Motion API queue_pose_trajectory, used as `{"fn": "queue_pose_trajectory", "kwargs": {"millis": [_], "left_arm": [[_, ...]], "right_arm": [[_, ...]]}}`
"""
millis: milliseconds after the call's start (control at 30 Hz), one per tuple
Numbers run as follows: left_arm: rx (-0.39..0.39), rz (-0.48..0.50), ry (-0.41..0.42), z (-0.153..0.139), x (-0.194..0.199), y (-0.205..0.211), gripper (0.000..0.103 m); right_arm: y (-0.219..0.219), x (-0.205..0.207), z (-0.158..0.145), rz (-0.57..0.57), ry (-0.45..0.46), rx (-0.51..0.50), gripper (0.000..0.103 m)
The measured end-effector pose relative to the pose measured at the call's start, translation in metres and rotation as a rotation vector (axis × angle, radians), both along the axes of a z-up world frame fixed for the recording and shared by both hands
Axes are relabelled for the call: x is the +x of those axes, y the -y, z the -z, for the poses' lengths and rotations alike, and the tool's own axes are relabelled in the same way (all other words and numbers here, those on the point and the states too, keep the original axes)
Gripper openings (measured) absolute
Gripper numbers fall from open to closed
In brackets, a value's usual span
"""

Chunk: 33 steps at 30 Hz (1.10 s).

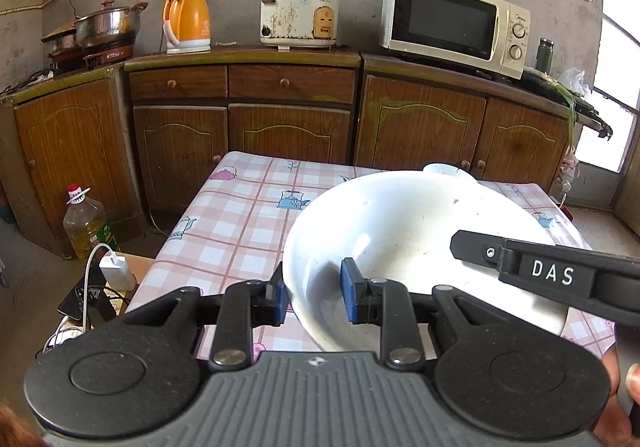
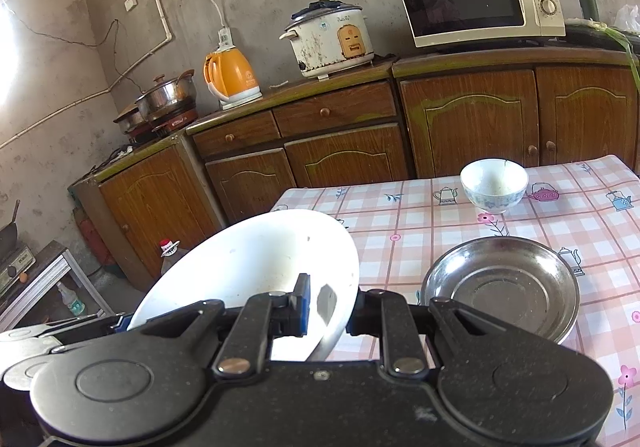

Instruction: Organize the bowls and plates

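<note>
A large white plate (image 1: pixel 404 231) is held tilted above the checked tablecloth (image 1: pixel 240 223). My left gripper (image 1: pixel 314 293) is shut on its near left rim, one blue pad inside and one outside. My right gripper (image 2: pixel 330 309) is shut on the same white plate (image 2: pixel 256 259) at its right rim; its arm (image 1: pixel 560 275) crosses the left wrist view. A steel plate (image 2: pixel 500 287) lies on the tablecloth (image 2: pixel 420 231) to the right. A small white bowl (image 2: pixel 494 185) with blue pattern stands behind it, its rim peeking over the plate in the left wrist view (image 1: pixel 444 168).
Wooden cabinets (image 1: pixel 288 119) line the wall behind the table, carrying an orange kettle (image 1: pixel 187 21), a rice cooker (image 1: pixel 298 15), a microwave (image 1: pixel 452 23) and pots (image 1: pixel 100 31). An oil bottle (image 1: pixel 86 223) and a charger (image 1: pixel 116 271) sit at the table's left.
</note>
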<state>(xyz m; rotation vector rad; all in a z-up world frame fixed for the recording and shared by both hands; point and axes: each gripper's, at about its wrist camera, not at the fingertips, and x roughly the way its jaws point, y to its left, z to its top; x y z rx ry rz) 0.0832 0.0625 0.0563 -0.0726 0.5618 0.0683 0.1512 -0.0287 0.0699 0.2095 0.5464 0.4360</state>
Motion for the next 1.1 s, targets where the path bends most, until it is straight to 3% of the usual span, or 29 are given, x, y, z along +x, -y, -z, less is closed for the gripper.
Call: {"fn": "queue_pose_trajectory", "kwargs": {"millis": [1100], "left_arm": [[-0.024,0.018,-0.044,0.025,-0.017,0.013,0.028]], "right_arm": [[0.021,-0.034,0.024,0.029,-0.054,-0.019,0.022]]}}
